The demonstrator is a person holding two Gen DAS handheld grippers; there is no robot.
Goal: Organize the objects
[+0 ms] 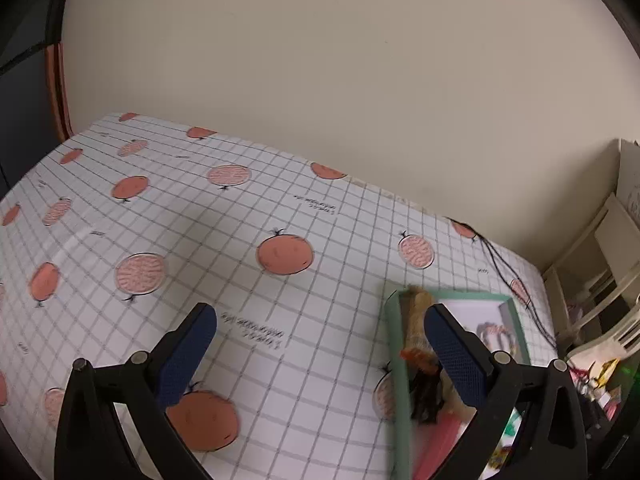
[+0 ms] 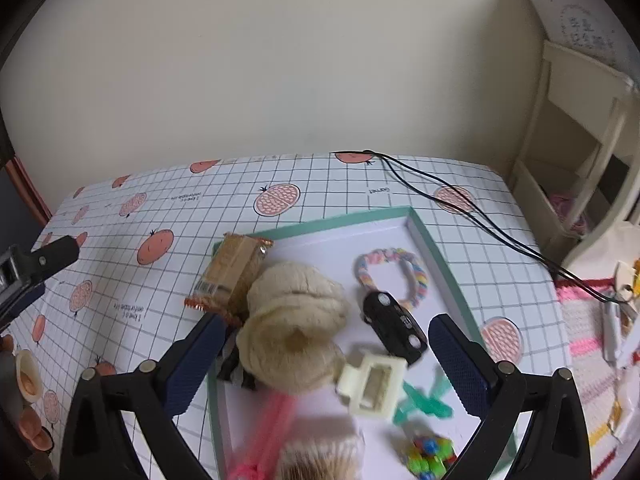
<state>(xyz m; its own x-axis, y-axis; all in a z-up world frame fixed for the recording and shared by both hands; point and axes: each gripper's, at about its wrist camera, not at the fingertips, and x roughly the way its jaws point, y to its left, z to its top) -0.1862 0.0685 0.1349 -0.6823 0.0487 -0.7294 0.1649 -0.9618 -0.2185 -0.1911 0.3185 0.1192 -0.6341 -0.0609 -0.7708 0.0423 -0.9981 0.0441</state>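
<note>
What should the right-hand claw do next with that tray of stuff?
Probably lower the right gripper, open and empty, onto the cream hair clip just below it in the green tray, then close on it. The clip lies loose among the clutter.

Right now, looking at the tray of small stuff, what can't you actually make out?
- Pink item, right wrist view: motion-blurred, running under the fluffy beige plush.
- Furry object, right wrist view: cut off by the bottom edge.
- Black item: mostly hidden behind the plush.
- Green-rimmed tray, left wrist view: blurred, partly blocked by the left gripper finger.
</note>
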